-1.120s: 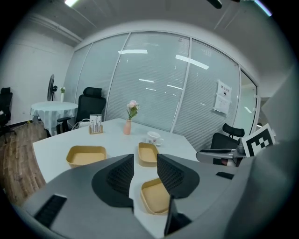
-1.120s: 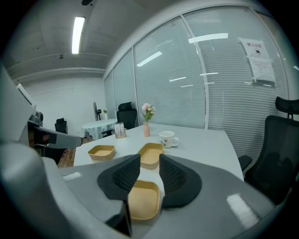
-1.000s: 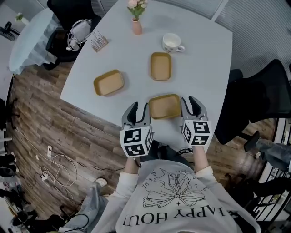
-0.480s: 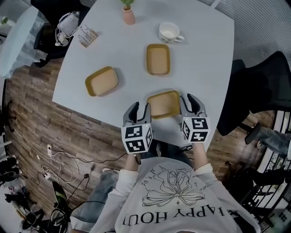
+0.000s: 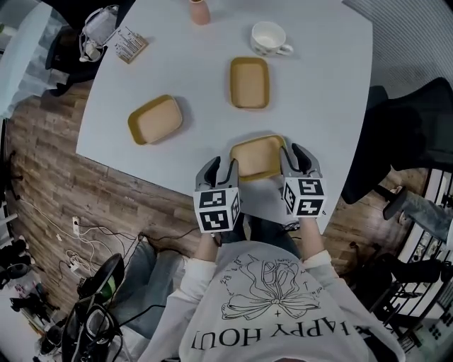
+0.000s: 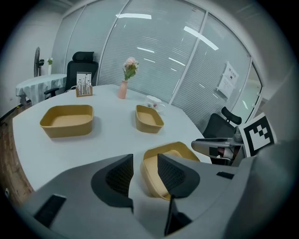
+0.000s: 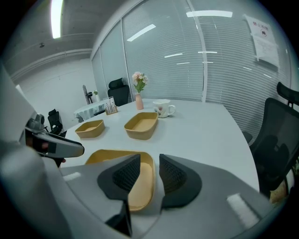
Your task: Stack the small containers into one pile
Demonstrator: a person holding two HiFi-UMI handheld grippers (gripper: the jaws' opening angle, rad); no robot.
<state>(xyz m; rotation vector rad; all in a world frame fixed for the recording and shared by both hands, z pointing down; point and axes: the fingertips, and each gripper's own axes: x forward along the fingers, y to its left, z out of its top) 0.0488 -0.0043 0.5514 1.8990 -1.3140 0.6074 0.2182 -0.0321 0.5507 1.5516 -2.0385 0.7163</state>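
Observation:
Three tan containers sit on the white table point(image 5: 318, 92). The near container point(image 5: 256, 157) lies close to the front edge, between my two grippers. My left gripper point(image 5: 219, 170) straddles its left wall: in the left gripper view point(image 6: 145, 161) one jaw is inside the near container point(image 6: 180, 151) and one outside, with gaps showing. My right gripper point(image 5: 296, 159) straddles the right wall point(image 7: 149, 161) the same way, open, pads clear of the rim. A second container point(image 5: 156, 119) lies to the left and a third point(image 5: 249, 82) farther back.
A white mug point(image 5: 270, 38), a pink vase point(image 5: 199, 10) and a small card stand point(image 5: 128, 44) stand at the table's far side. A black office chair point(image 5: 410, 134) is off the right edge. Cables lie on the wooden floor point(image 5: 42, 233) to the left.
Both grippers stay at the near container's two ends with the same jaw gaps. The head view has drifted, so the table sits higher in the frame.

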